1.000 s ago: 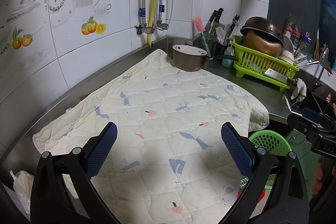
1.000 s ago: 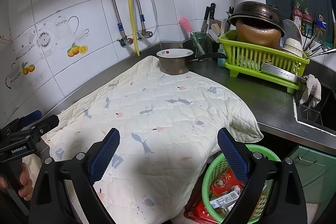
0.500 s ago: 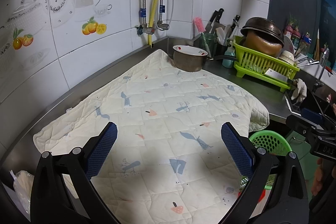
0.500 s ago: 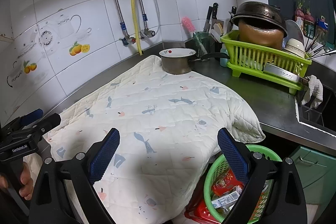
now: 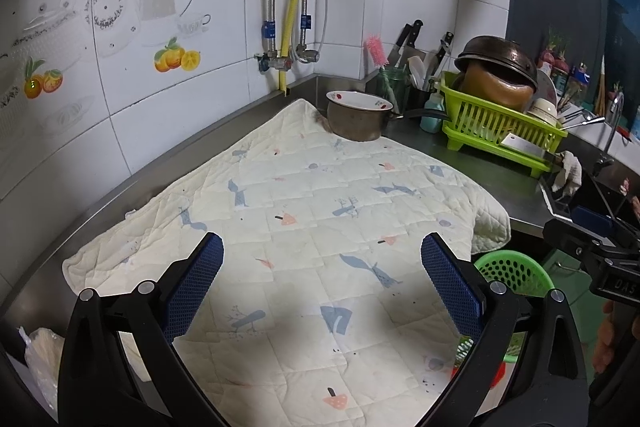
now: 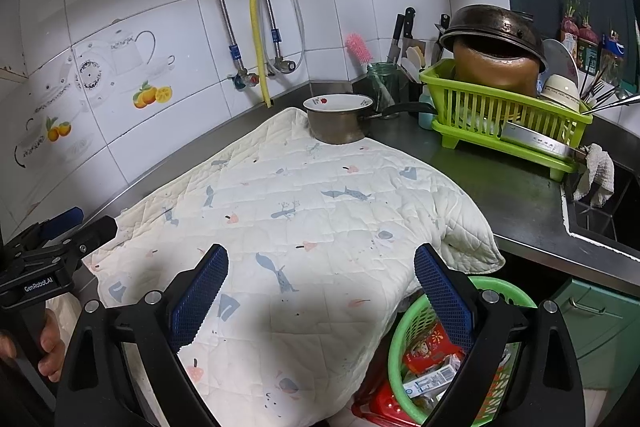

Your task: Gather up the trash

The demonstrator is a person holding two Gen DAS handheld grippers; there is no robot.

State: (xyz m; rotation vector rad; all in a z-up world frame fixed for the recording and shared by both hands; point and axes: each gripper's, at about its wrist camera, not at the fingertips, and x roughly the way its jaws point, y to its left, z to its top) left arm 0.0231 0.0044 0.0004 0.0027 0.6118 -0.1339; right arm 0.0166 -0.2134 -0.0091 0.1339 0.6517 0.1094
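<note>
My left tongs (image 5: 322, 259) are spread wide with nothing between the blue pads, and they hang over the near half of the quilted mat (image 5: 304, 211). My right tongs (image 6: 320, 271) are spread just as wide and empty, over the same mat's near right part. In the right wrist view the left tongs sit at the mat's left edge, with my hand (image 6: 48, 351) on the handle below them; in the left wrist view the right tongs show off the mat's right side.

The mat is cream, printed with small blue and pink figures, and covers most of the steel bench (image 6: 508, 195), its near edge drooping over the front. Below the mat's right corner, under the bench front, stands the green basket (image 6: 508, 291), partly tucked beneath the hanging cloth. The trash (image 6: 430, 359) is inside it: red wrappers and a white printed packet. A white plastic bag (image 5: 40, 359) lies low beside the mat's left near corner.

At the mat's far corner a metal saucepan (image 6: 338, 123) rests on the cloth with a white bowl set in its mouth. Right of the mat, on bare bench, is a lime dish rack (image 6: 500, 115) carrying an upturned brown pot, bowls and a cleaver. A pale rag (image 6: 596, 175) hangs at the sink edge beyond it.
</note>
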